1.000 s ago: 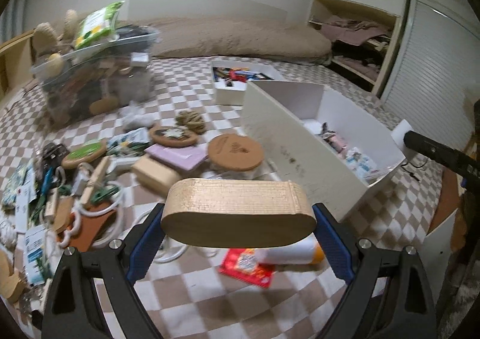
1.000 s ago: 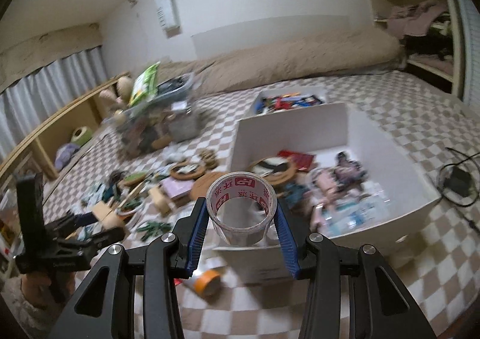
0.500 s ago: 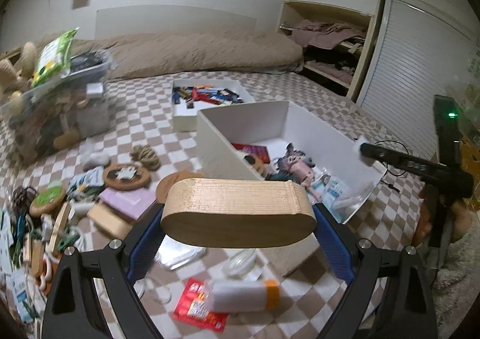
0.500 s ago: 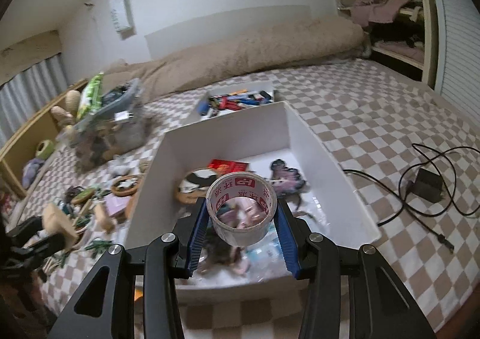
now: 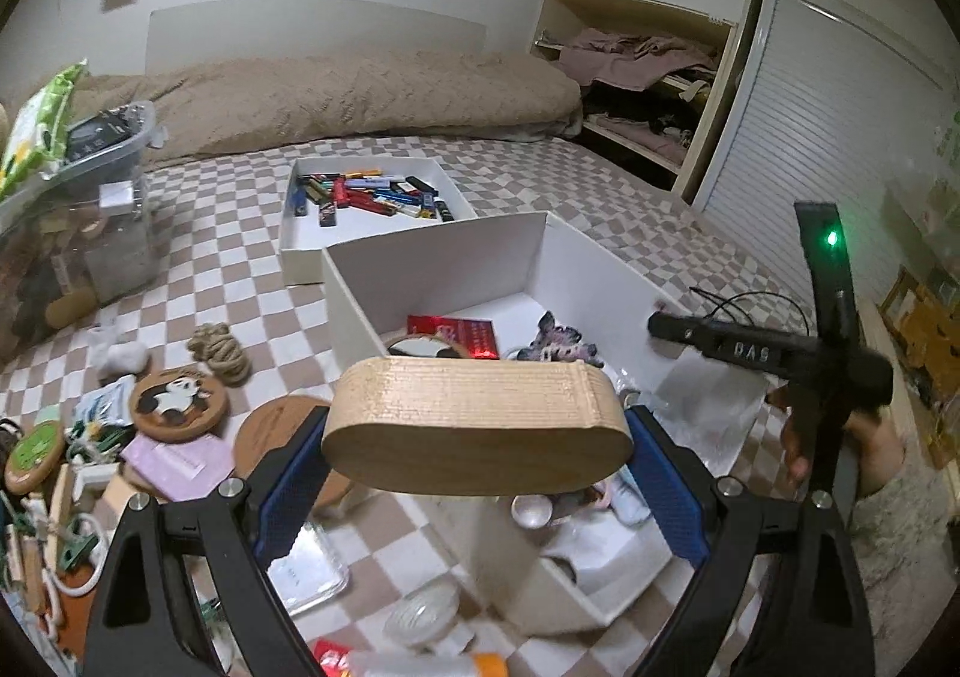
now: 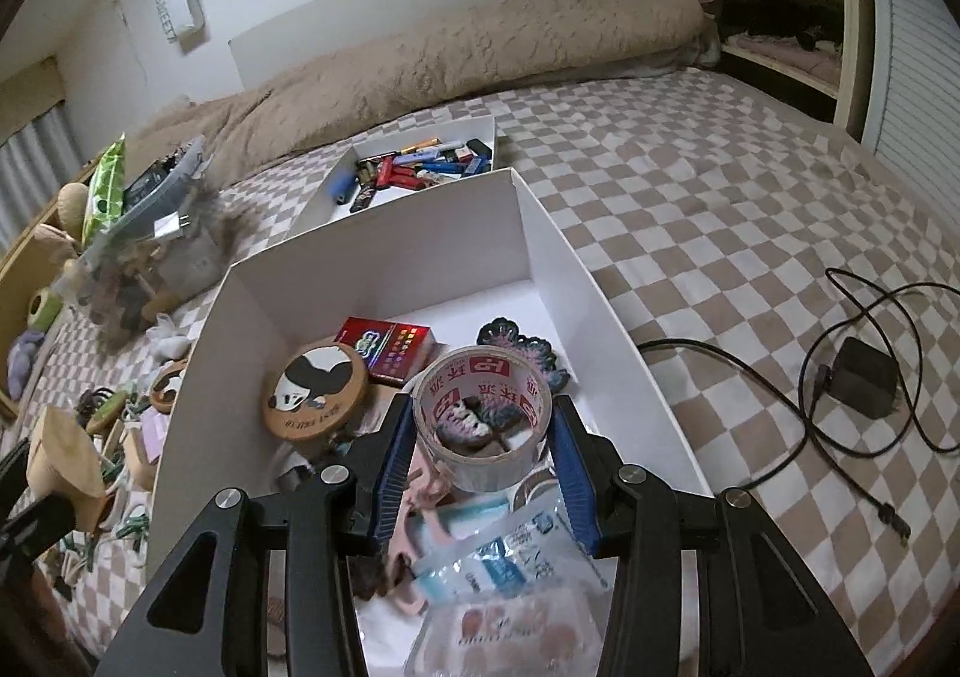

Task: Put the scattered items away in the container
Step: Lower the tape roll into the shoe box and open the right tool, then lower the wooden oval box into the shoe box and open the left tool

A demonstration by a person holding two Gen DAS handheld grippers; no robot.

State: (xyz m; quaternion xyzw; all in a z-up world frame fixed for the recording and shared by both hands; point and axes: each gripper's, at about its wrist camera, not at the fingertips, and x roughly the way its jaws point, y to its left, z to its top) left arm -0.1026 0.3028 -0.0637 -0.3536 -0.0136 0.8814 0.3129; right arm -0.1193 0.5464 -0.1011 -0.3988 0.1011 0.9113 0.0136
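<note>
1. Tape roll sits between the right gripper pads, over the white box, above the clutter at the box's near end; its hollow axis tilts up and away from the claw, so the roll's open mouth faces the camera
2. Those jaws have just been widening: the left pad seems against the roll, a sliver of gap shows at the right pad, so the pinch looks about to let go
3. To do the drop well, I'd keep the claw low and inside the walls, and let the roll fall flat beside the panda coaster just left of the claw, so it cannot roll out
4. Wooden oval block is pinched crosswise in the left gripper, long axis running pad to pad, flat face forward, at the box's near left corner
5. It wants carrying further over the rim before release, clear of the right claw
</note>
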